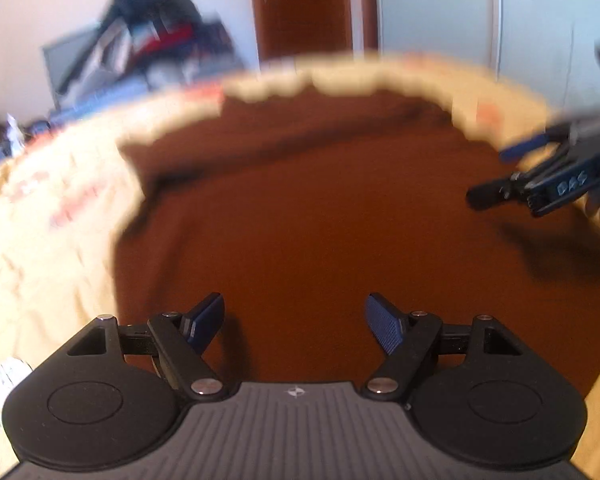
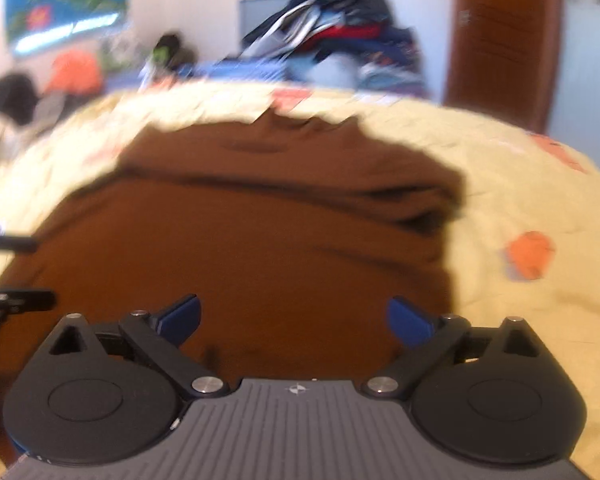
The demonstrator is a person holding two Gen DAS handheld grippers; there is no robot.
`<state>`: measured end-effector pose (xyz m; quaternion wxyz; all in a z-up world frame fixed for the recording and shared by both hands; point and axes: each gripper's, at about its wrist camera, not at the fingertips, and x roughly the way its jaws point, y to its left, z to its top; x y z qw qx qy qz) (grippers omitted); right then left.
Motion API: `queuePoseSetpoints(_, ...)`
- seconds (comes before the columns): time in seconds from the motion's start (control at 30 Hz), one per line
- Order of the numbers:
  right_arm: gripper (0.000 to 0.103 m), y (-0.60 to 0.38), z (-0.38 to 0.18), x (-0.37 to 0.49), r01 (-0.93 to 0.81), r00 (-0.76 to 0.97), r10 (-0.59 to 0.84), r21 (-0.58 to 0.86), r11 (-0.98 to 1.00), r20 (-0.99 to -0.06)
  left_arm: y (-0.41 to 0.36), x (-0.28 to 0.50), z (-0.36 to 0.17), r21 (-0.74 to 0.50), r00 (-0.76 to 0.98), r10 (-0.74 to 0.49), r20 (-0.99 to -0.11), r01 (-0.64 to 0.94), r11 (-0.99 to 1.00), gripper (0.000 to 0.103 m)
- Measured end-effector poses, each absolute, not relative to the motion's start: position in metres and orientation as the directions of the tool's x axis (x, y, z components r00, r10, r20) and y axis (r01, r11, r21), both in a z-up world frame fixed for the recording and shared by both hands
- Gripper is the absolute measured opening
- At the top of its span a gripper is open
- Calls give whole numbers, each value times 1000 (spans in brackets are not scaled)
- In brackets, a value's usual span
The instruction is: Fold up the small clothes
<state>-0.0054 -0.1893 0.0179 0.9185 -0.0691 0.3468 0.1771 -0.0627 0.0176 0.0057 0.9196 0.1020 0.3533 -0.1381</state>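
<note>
A brown garment [image 1: 320, 208] lies spread on a cream patterned bedspread [image 1: 40, 248], with a fold ridge across its far part; it also shows in the right wrist view [image 2: 260, 232]. My left gripper [image 1: 295, 320] is open and empty, just above the garment's near part. My right gripper [image 2: 294, 320] is open and empty above the garment's near edge. The right gripper also shows in the left wrist view [image 1: 496, 176] at the right, jaws apart. The left gripper's fingers [image 2: 16, 272] show at the left edge of the right wrist view. Both views are blurred.
A pile of dark clothes [image 2: 332, 28] on a blue surface lies beyond the bed. A brown door [image 2: 504, 40] stands behind to the right. Orange and dark items [image 2: 72, 68] lie at the far left. The bedspread [image 2: 520, 200] extends right of the garment.
</note>
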Motion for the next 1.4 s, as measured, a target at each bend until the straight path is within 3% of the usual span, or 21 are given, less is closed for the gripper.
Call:
queuePoseSetpoints(0.07, 103, -188, -3, -1, -382, 665, 251, -32, 923, -704, 37, -60, 4, 17, 697, -213, -685, 308, 951, 87)
queuePoseSetpoints(0.13, 103, -204, -8, -6, -387, 681, 284, -3, 922, -675, 51, -57, 11, 27, 682, -181, -709, 282, 959, 86)
queuePoseSetpoints(0.2, 103, -211, -3, 0, -389, 647, 284, 14, 921, -708, 61, -50, 26, 13, 692, -176, -700, 259, 966, 86)
queuePoseSetpoints(0.27, 95, -213, 10, 16, -380, 619, 280, 33, 924, -734, 62, -27, 44, -5, 736, -193, -648, 249, 968, 86)
queuePoseSetpoints(0.43, 100, -211, 52, 77, -322, 753, 301, 72, 944, -585, 39, 75, 67, -44, 805, -176, -567, 185, 982, 86)
queuePoseSetpoints(0.5, 100, -202, 53, 120, -285, 771, 279, 82, 955, -573, 26, 124, 62, -59, 794, -159, -586, 153, 986, 86)
queuePoseSetpoints(0.67, 100, -180, 25, 203, -216, 729, 198, 55, 975, -655, 11, 209, 29, 61, 716, -20, -698, 88, 994, 88)
queuePoseSetpoints(0.73, 103, -179, 3, 218, -199, 699, 110, -44, 979, -706, 31, 212, 16, 35, 724, -44, -689, 93, 995, 98)
queuePoseSetpoints(0.87, 103, -215, -13, 198, -264, 747, 219, 23, 964, -628, 60, 201, 8, 8, 742, -79, -665, 113, 994, 98)
queuePoseSetpoints(0.97, 103, -212, -5, 199, -305, 726, 224, -12, 952, -651, 50, 203, 24, 43, 721, -37, -692, 92, 995, 96)
queuePoseSetpoints(1.03, 102, -209, 12, 209, -274, 705, 215, 20, 962, -676, 36, 204, 37, 62, 764, -54, -643, 122, 991, 96)
queuePoseSetpoints(1.1, 103, -206, 29, 217, -262, 733, 270, 107, 959, -624, 14, 208, 46, 74, 786, -99, -610, 181, 981, 97)
queuePoseSetpoints(1.17, 103, -193, 36, 234, -288, 731, 331, 170, 942, -597, -13, 225, 41, 111, 769, -115, -629, 236, 966, 97)
queuePoseSetpoints(1.27, 96, -161, 17, 274, -279, 664, 272, 107, 954, -696, -37, 265, 13, 175, 705, -31, -708, 218, 960, 98)
queuePoseSetpoints(1.3, 102, -155, 7, 285, -270, 630, 248, 91, 958, -736, -32, 271, 10, 129, 718, -51, -694, 194, 973, 99)
queuePoseSetpoints(1.4, 103, -151, -11, 281, -282, 704, 206, -2, 959, -679, -18, 282, 3, 36, 712, -80, -698, 146, 989, 103)
